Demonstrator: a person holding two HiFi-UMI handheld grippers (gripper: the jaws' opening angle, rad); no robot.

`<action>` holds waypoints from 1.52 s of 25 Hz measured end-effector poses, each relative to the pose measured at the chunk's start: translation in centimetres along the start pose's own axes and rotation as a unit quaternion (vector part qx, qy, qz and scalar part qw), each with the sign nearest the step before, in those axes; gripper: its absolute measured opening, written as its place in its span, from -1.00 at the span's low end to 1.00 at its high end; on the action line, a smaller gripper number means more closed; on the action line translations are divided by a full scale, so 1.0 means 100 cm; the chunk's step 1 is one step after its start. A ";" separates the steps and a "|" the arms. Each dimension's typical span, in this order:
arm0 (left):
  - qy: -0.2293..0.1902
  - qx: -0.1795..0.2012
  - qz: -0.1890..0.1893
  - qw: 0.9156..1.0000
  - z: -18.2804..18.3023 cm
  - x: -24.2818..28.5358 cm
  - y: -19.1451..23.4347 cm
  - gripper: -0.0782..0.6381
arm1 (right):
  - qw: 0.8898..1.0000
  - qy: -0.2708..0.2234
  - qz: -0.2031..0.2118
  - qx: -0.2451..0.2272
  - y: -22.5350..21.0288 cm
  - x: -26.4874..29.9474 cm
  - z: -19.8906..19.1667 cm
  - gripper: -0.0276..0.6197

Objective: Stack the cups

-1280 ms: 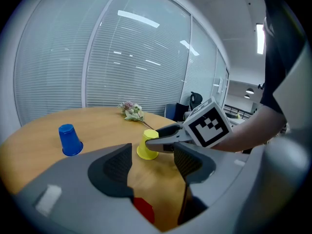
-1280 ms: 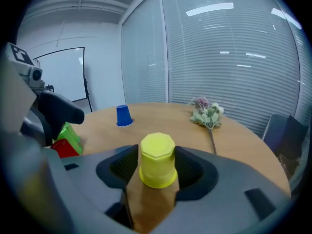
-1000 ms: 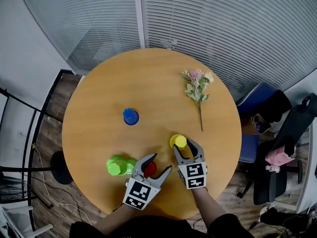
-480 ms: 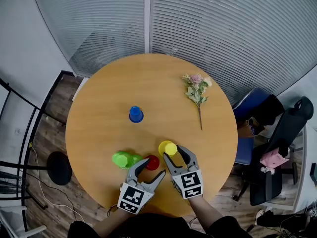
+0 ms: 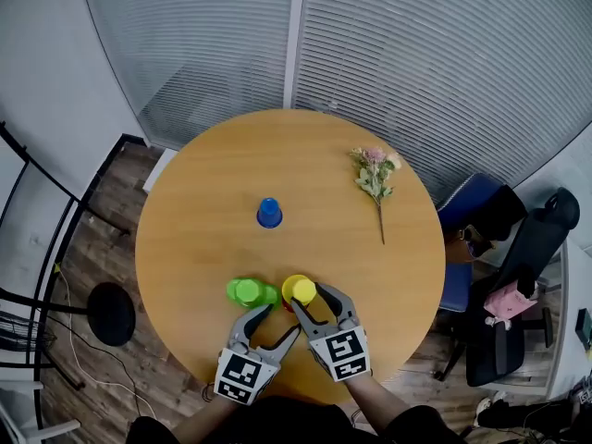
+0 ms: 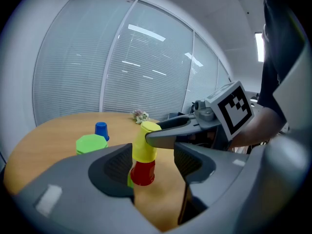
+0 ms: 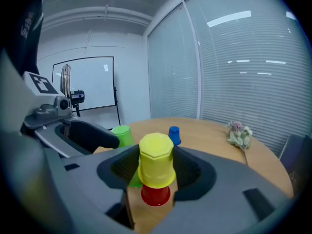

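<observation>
Yellow cup (image 5: 299, 289), clamped in my right hand-held gripper (image 5: 311, 298), has swung left over the last second and now hangs inverted right over the red cup (image 6: 143, 172). That one stands on the desk (image 5: 203, 211) between the parted jaws of my left hand-held gripper (image 5: 276, 322). Lowering looks next. The green cups (image 5: 248, 291) crowd just left of that gripper. The blue cup (image 5: 269, 213) and flowers (image 5: 375, 172) lie well beyond.

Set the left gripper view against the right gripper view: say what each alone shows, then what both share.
Left gripper view only: the marker cube on the right gripper, seen side-on. Right gripper view only: a whiteboard. Both: the yellow cup in the right gripper over the red cup, the green cup, the blue cup, the flowers and the table.
</observation>
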State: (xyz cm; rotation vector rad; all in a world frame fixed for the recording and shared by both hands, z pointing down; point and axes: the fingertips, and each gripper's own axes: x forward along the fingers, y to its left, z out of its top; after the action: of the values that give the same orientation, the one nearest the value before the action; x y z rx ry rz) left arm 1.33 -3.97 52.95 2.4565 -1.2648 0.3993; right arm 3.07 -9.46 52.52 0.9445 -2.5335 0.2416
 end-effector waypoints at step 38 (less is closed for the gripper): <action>-0.080 0.035 -0.007 0.996 0.076 -0.045 0.109 -0.02 | 0.998 -0.049 -0.030 0.025 0.034 0.015 0.089 -0.20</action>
State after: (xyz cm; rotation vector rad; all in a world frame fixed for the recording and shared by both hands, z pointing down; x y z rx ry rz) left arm -9.45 -9.83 46.25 2.5998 -1.3162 0.2517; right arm -3.09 -10.46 45.14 1.0736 -2.5943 0.2460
